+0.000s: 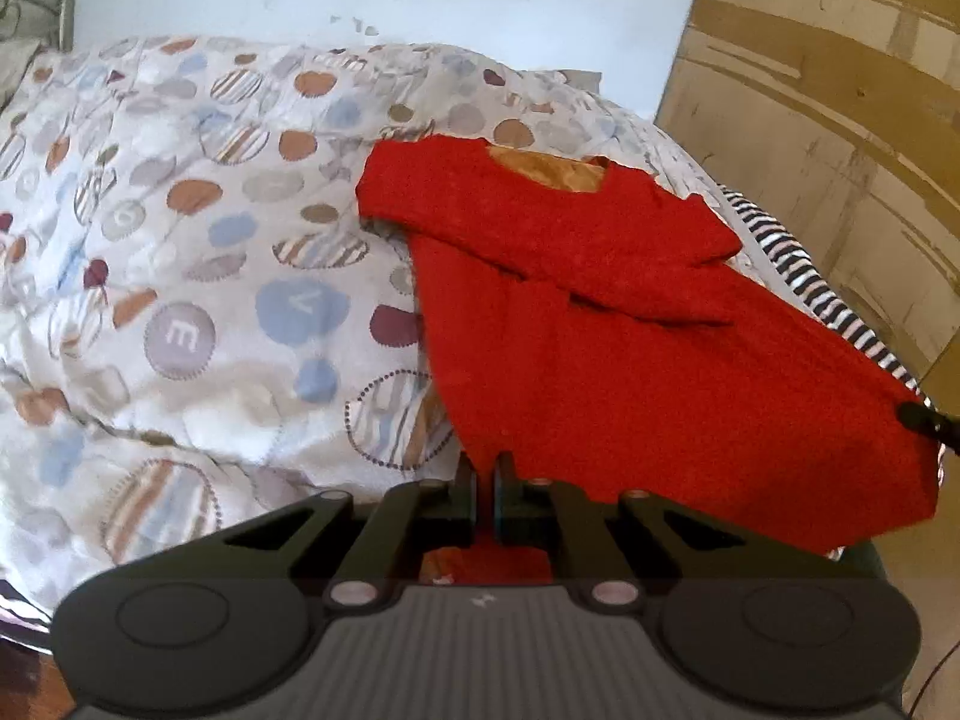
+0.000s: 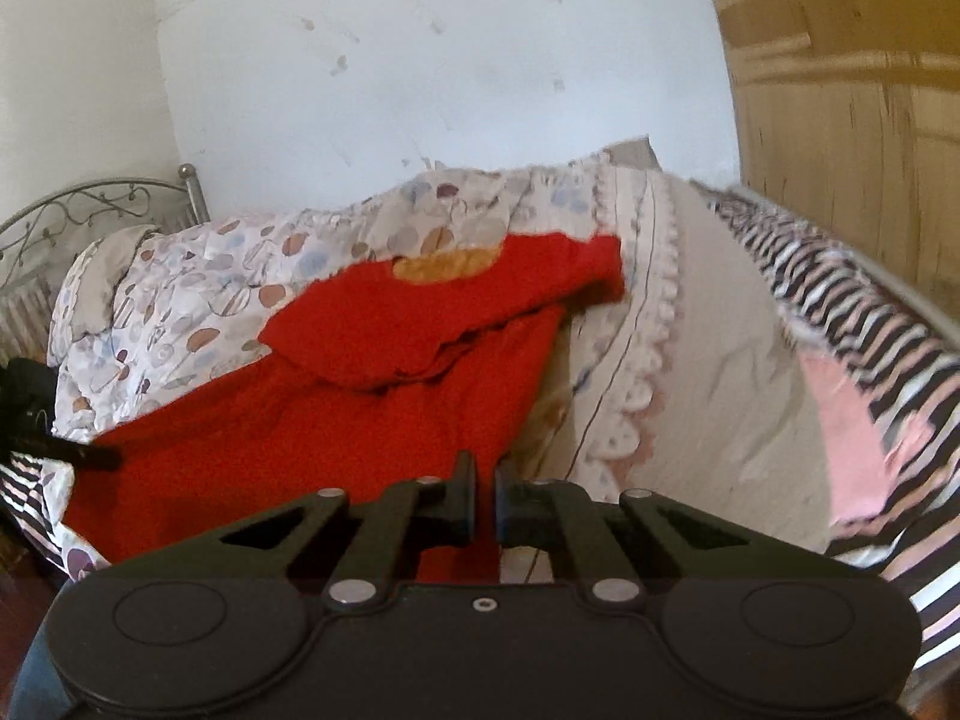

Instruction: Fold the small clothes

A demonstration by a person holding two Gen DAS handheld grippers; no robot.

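Left gripper (image 1: 486,480): jaws closed on the near hem corner of the red garment (image 1: 630,360). The red fabric passes between the fingertips and shows again beneath them, close to the gripper body.

Right gripper (image 2: 486,480): jaws closed at the opposite near corner of the red garment (image 2: 336,396). Red fabric runs under the left finger; whether the pads pinch it cannot be confirmed from this view. In the left wrist view, the tip of the right gripper (image 1: 921,417) meets the far right edge of the hem.

Red garment: a small knitted sweater, lying on the bed with its hem nearest the cameras and the neckline farthest. Both sleeves are folded across the chest, one over the other. An orange-brown lining (image 1: 549,171) shows inside the neck opening.

Support surface: a quilt (image 1: 180,240) printed with dots and striped circles. Legible writing: the letters "E" (image 1: 179,335) and "V" (image 1: 299,303) inside two circles; other characters are too blurred to read. A black-and-white striped fabric (image 2: 870,372) lies along the right edge of the bed, just beside the sweater.

Background: a metal scrollwork bed frame (image 2: 90,210) at far left, a white wall (image 2: 420,60) behind, a wooden panel (image 2: 840,120) at right.
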